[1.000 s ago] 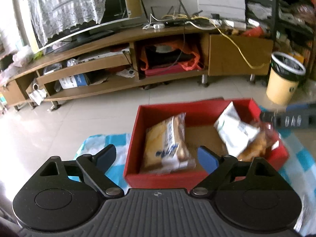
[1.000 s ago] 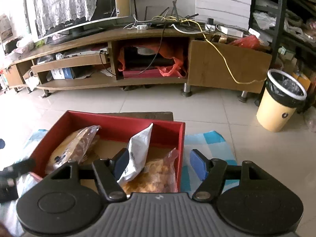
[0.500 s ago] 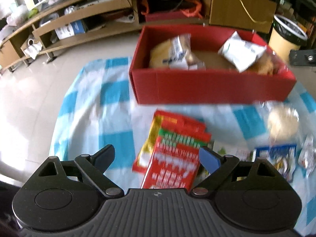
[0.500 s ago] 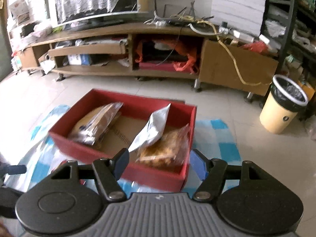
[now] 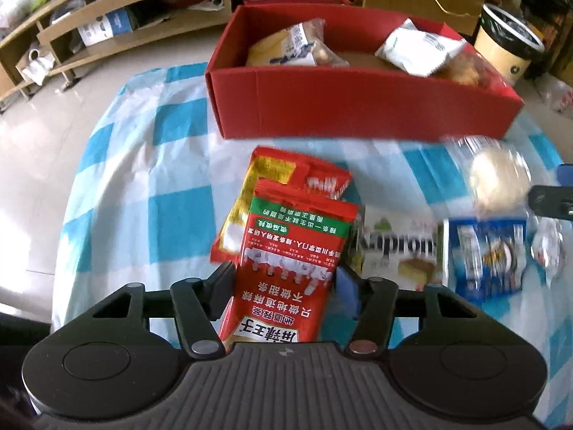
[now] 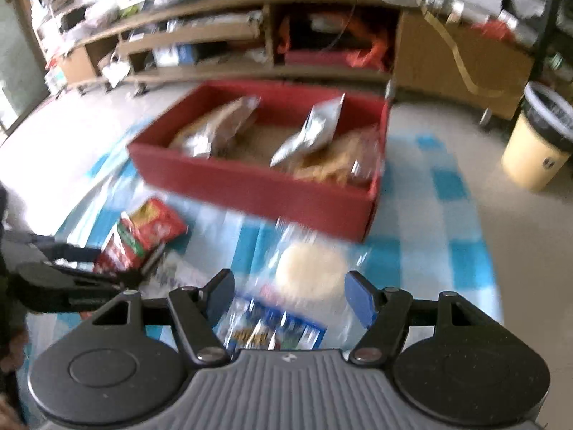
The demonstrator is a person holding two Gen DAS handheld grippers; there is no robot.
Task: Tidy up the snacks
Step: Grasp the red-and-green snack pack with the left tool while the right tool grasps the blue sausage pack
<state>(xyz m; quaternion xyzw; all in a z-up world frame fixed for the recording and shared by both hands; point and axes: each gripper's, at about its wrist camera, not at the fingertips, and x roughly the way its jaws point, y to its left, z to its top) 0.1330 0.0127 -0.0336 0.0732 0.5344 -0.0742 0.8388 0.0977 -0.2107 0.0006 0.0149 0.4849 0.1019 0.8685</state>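
A blue-and-white checked cloth (image 5: pixel 150 150) covers the table across the middle of the left view. Behind it, along the top of the frame, runs a long wooden TV stand (image 5: pixel 118 7) with cluttered open shelves on a pale tiled floor (image 5: pixel 43 114). At upper right stands a cream bin (image 5: pixel 508 50) with a black liner. A yellow cable (image 6: pixel 454 50) hangs over the stand's door at the right view's upper right.

On the white box (image 5: pixel 397 247) lying near my edge of the checked cloth (image 5: pixel 143 179) I read "Kiprom", though its last letter is cut off by glare. The red packet (image 5: pixel 293 261) between my left fingers carries upside-down Chinese print, with a green band across it. The other wrappers are too blurred to read.
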